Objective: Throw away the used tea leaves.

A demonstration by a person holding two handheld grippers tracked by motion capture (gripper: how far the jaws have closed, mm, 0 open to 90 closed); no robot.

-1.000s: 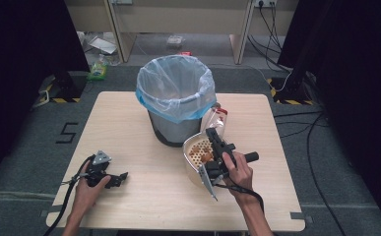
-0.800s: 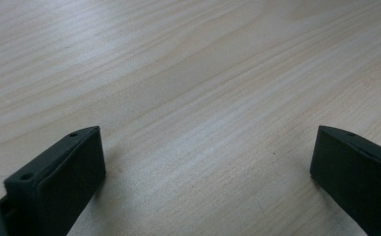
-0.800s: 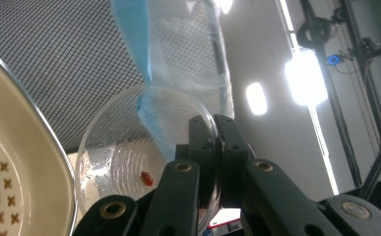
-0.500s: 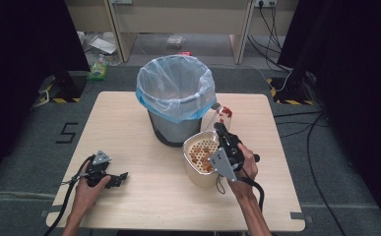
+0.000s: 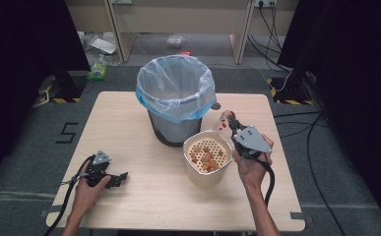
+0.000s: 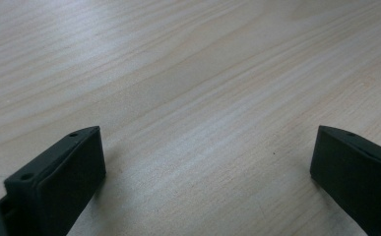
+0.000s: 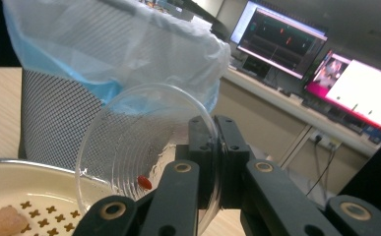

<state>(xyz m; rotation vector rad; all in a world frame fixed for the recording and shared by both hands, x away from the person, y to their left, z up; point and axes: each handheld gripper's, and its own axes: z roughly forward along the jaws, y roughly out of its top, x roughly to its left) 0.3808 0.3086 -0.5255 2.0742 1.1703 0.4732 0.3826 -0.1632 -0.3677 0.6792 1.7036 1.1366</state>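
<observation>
On the pale wooden table (image 5: 129,123), a grey mesh bin lined with a clear blue-edged bag (image 5: 175,98) stands beside a cream perforated strainer bowl holding orange-brown scraps (image 5: 206,156). My right gripper (image 5: 231,124) pinches the rim of a clear plastic cup (image 7: 143,162), tilted above the bowl. My left gripper (image 5: 118,178) rests on the table, jaws wide apart.

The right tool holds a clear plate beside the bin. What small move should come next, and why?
Probably lift the right tool toward the bin opening and tip the plate over it. The tool is shut on the plate's rim, the plate stands nearly upright above the strainer bowl, and one red scrap clings to it. The lined bin is right beside it.
</observation>
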